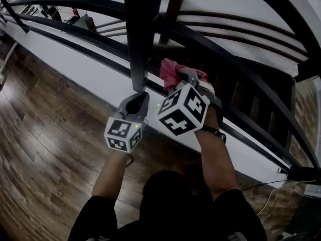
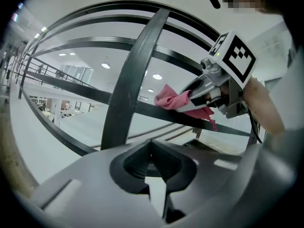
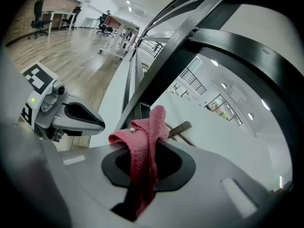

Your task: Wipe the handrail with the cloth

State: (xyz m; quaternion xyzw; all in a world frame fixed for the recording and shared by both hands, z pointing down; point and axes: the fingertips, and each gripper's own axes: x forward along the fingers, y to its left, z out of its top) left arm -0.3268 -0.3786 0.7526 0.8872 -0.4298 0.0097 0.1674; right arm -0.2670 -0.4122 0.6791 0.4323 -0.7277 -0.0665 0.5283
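Cloth (image 1: 169,71): pink, terry-textured, bunched, pressed against the rail. Handrail (image 2: 80,90): dark, smooth, curved, formed of several parallel bars.

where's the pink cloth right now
In the head view the pink cloth sits near the centre, pinched in the right gripper and held against the dark handrail, just right of the upright post and the left gripper.

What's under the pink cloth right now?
The pink cloth, clamped in the right hand-held gripper, lies against the dark handrail bar. The stretch of bar beneath it is covered, so its surface cannot be seen.
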